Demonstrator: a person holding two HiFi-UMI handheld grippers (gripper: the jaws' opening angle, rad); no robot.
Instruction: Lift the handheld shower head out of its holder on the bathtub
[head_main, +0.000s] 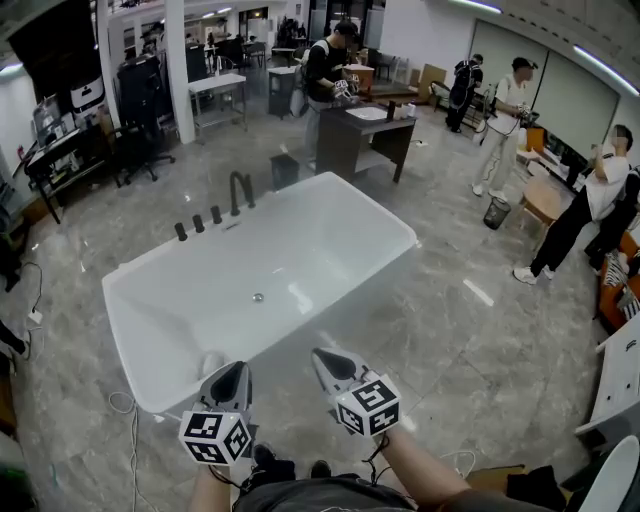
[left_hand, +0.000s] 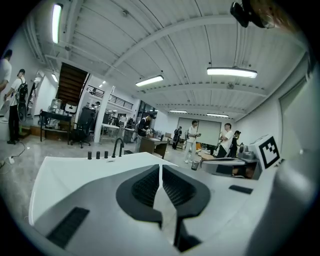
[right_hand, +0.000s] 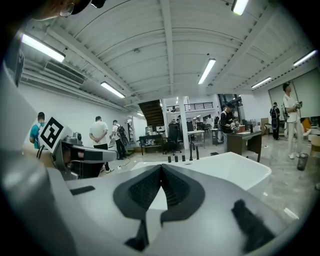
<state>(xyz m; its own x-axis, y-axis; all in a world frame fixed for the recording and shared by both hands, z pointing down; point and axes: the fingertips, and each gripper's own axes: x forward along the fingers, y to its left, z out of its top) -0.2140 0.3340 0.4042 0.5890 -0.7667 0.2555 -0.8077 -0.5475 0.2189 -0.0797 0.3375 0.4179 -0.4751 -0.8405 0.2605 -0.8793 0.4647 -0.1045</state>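
Note:
A white freestanding bathtub stands in front of me on the marble floor. On its far rim are a curved black spout and a row of three short black fittings. From here I cannot tell which fitting is the handheld shower head. The same spout and fittings show small in both gripper views. My left gripper hangs over the tub's near rim, shut and empty. My right gripper is beside it, also shut on nothing. Both are far from the fittings.
Several people stand around the room; one works at a dark desk beyond the tub. A dark bin sits behind the spout and a mesh bin at right. Cables lie on the floor at the tub's near left corner.

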